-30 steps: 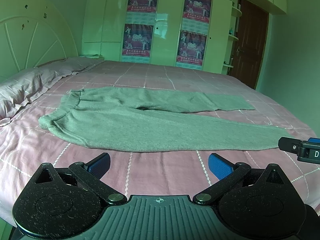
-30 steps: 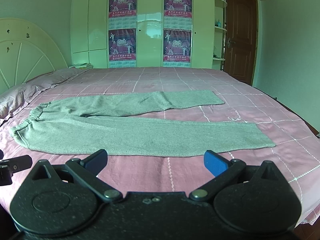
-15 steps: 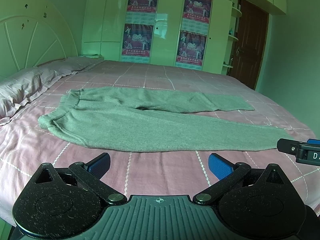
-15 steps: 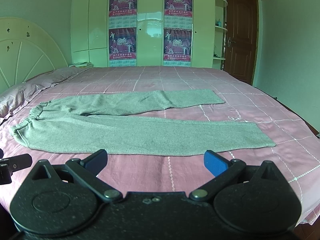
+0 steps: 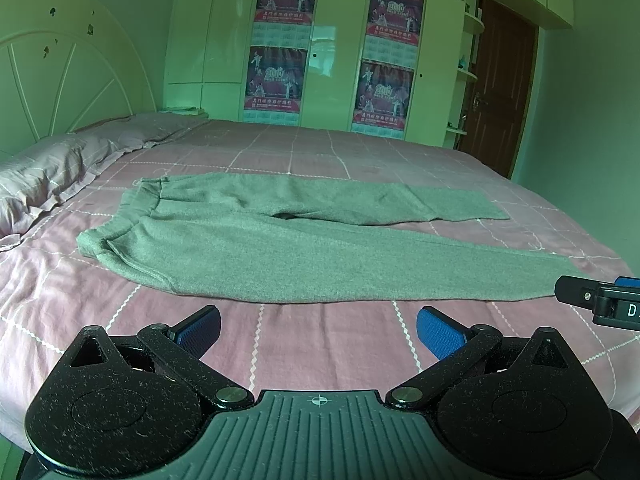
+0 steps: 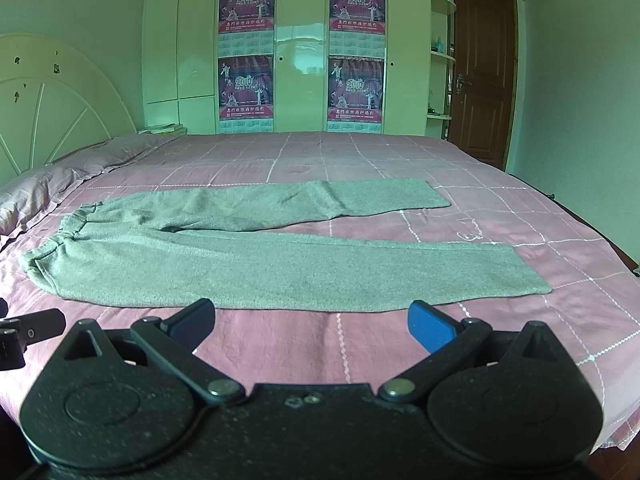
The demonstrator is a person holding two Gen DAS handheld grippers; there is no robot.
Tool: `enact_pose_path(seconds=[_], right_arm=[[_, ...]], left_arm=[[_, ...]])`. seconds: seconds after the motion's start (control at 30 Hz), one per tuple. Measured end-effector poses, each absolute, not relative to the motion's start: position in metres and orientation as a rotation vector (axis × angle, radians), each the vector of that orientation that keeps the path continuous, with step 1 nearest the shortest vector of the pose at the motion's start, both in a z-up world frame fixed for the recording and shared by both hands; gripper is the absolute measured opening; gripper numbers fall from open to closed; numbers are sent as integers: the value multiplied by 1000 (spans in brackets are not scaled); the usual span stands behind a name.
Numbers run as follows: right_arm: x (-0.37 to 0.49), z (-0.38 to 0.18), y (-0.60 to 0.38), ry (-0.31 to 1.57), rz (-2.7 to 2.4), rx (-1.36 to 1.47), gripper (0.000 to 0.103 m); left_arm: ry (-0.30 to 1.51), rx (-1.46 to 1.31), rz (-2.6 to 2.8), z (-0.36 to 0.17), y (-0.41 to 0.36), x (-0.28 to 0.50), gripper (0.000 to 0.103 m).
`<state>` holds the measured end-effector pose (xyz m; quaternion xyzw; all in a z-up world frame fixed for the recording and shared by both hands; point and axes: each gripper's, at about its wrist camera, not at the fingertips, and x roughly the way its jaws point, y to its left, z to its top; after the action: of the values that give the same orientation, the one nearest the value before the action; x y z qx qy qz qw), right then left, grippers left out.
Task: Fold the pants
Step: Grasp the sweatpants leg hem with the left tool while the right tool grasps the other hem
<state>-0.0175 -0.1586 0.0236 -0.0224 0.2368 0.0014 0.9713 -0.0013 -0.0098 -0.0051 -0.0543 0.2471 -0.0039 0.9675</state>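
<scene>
**Lying flat: grey pants spread across the pink bed, both grippers held back**

Stretching from the pillow end toward the foot, the grey pants point(image 5: 304, 252) lie unfolded on the pink checked bedspread point(image 5: 328, 344). The waistband sits at the left, near the pillow point(image 5: 44, 172), and the two legs run out to the right, parted in a narrow V. The nearer leg lies long and straight along the front edge of the bed; the farther leg angles slightly away and ends short of it.

The left gripper point(image 5: 318, 326) hovers over the bare bedspread just in front of the nearer leg, its blue-padded fingers point(image 5: 438, 330) spread wide with nothing between them. The right gripper point(image 6: 310, 322) hangs the same way farther along that leg, its fingers also wide apart and empty, their tips close to the cloth's front edge but not touching it.

Behind the bed stand a pale wardrobe point(image 6: 304, 52) bearing four posters and, to its right, a brown door point(image 6: 480, 76). A curved headboard point(image 5: 68, 68) rises at the left.
</scene>
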Motion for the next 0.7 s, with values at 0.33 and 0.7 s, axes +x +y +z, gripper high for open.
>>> enact_pose_path(seconds=[0.33, 0.7], right_arm=[[-14, 31, -167, 451, -11, -21, 97], [46, 49, -185, 435, 51, 9, 97]], left_arm=[[493, -141, 14, 3, 14, 11, 103], [584, -162, 68, 0, 116, 102, 103]])
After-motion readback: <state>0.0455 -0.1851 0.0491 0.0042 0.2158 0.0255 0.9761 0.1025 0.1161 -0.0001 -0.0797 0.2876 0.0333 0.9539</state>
